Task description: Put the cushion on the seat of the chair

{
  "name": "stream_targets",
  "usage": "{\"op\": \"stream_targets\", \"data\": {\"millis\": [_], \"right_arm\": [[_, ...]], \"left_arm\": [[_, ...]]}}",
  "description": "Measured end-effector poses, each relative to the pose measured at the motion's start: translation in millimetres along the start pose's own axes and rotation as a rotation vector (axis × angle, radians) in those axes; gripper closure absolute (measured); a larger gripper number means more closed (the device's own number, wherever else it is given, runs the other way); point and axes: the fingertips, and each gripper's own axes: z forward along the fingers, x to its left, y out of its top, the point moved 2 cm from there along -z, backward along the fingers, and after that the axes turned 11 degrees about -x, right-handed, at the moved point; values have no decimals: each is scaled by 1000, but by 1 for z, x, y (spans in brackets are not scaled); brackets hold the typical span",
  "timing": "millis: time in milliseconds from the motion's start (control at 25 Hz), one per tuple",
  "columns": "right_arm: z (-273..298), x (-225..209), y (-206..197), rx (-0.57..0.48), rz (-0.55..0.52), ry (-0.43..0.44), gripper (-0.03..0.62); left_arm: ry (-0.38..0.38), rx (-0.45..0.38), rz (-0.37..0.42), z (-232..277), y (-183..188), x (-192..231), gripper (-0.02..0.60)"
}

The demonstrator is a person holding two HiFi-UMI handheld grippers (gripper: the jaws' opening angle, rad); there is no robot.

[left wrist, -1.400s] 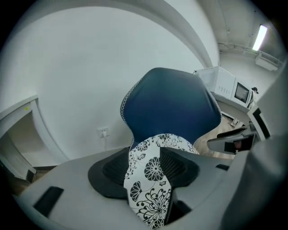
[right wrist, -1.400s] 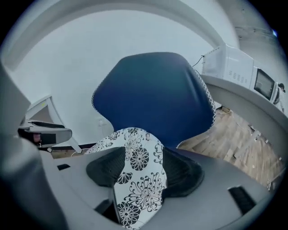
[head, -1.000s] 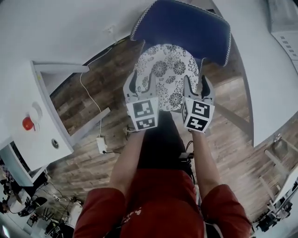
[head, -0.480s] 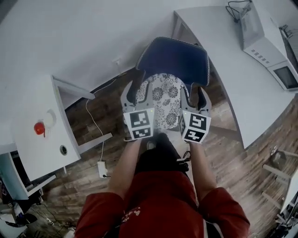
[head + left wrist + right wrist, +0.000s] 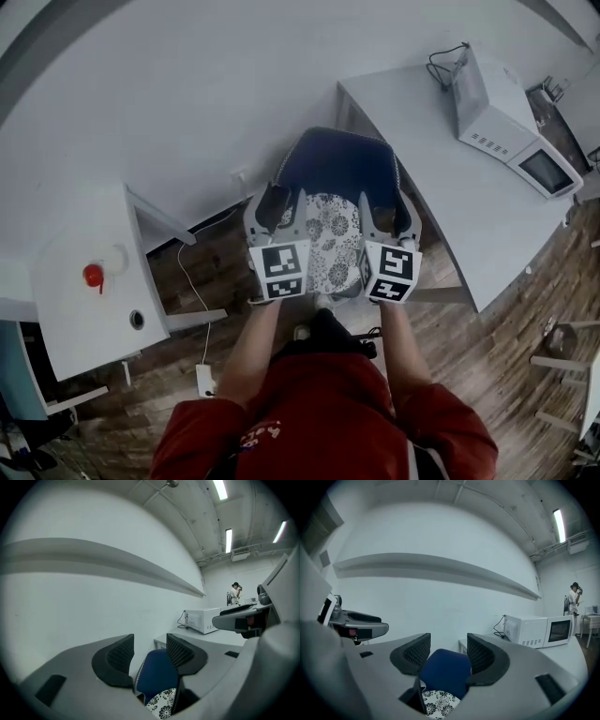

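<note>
The floral cushion [image 5: 334, 246] is lying flat on the seat of the blue chair [image 5: 342, 161], in front of the backrest and clear of both grippers. In the head view it is showing between the two tools.

The person is holding the left gripper [image 5: 275, 202] over the left edge of the seat. Its jaws are standing spread, with nothing gripped between them. In the left gripper view, the left gripper [image 5: 150, 648] is framing only the chair [image 5: 157, 674] backrest and a corner of the cushion [image 5: 162, 705], both well beyond the pads.

The right gripper [image 5: 389, 208] is being held level with it over the right edge of the seat. Its jaws are likewise standing apart and empty. In the right gripper view, the right gripper [image 5: 448, 651] is showing the chair [image 5: 443, 671] and the cushion [image 5: 436, 700] through the gap, neither touching the pads.

A white desk [image 5: 441, 197] is standing just beside the chair on the right, carrying a white microwave [image 5: 497, 108]. A white cabinet [image 5: 80, 309] with a red knob [image 5: 92, 275] is standing to the left. A power strip [image 5: 203, 380] is lying on the wood floor [image 5: 487, 352]. A second person [image 5: 574, 596] is standing far off beyond the desk.
</note>
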Motion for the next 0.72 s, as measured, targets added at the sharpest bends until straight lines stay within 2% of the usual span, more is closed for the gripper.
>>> {"op": "stream_targets", "data": {"millis": [240, 560, 720], "right_arm": [[-8, 1, 47, -106, 18, 21, 342], [-17, 5, 83, -166, 5, 41, 345], [-18, 7, 92, -189, 36, 69, 427]], "left_arm": [[11, -74, 21, -10, 45, 6, 359], [-14, -148, 16, -15, 81, -1, 361], [-9, -165, 9, -15, 88, -5, 388]]}}
